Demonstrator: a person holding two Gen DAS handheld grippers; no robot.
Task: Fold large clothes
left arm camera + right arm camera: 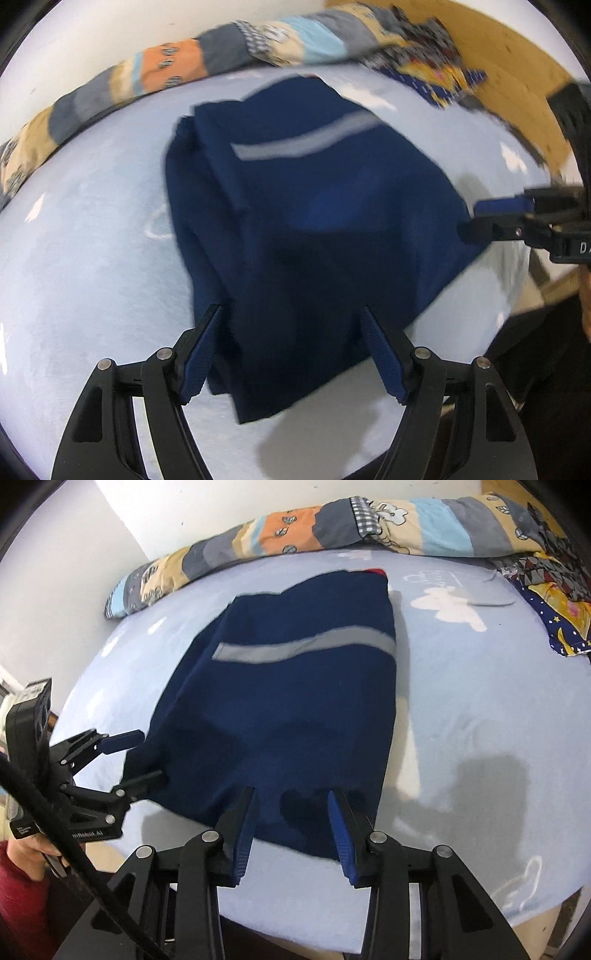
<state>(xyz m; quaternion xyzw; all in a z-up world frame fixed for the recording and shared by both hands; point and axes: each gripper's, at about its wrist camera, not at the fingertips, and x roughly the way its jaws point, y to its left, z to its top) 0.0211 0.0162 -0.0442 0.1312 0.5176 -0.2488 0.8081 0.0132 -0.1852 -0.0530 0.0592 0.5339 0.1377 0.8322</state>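
Now the folded navy garment point(288, 701) lies mid-bed with its long axis running from the near edge of the bed point(480, 738) toward the far one, its near hem just ahead of both tools, left tool point(291, 350) and right tool point(291, 823), each open and empty.

Both grippers point steeply down over the near edge of the bed. The left gripper point(291, 347) has its jaws standing wide apart, the blue pads clear of anything between them; seen from the right wrist it point(146, 755) reaches in from the left side. The right gripper point(291, 825) has its jaws parted more narrowly, nothing pinched between the pads. A hand point(35, 843) grips the left gripper's handle, above a red sleeve point(18, 897).
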